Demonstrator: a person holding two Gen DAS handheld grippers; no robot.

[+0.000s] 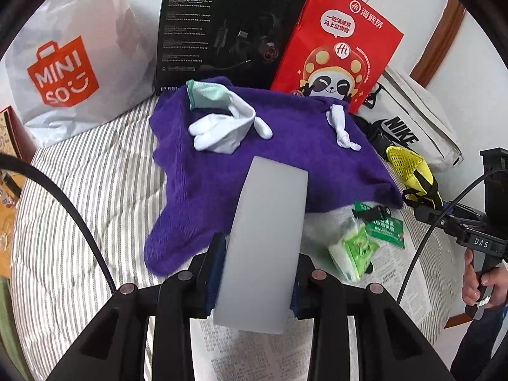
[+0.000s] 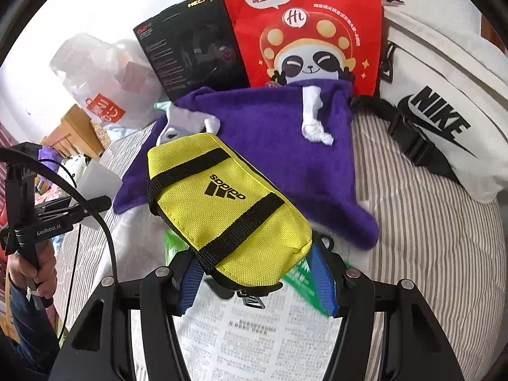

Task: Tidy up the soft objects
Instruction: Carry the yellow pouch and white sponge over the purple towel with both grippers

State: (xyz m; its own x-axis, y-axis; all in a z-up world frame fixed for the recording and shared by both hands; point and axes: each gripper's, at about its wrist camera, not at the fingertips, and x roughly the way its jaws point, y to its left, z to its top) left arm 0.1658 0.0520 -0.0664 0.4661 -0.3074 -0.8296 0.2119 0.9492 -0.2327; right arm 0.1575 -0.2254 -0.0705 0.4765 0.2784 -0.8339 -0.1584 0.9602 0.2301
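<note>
My left gripper is shut on a pale grey foam block and holds it upright above the purple towel. My right gripper is shut on a yellow Adidas pouch above the same purple towel. The pouch also shows at the right of the left wrist view. White socks and a mint sock lie on the towel, and a knotted white sock lies near its far right corner, also in the right wrist view.
A striped bed holds a Miniso bag, a black headset box, a red panda bag and a white Nike bag along the back. Green packets and newspaper lie near the front.
</note>
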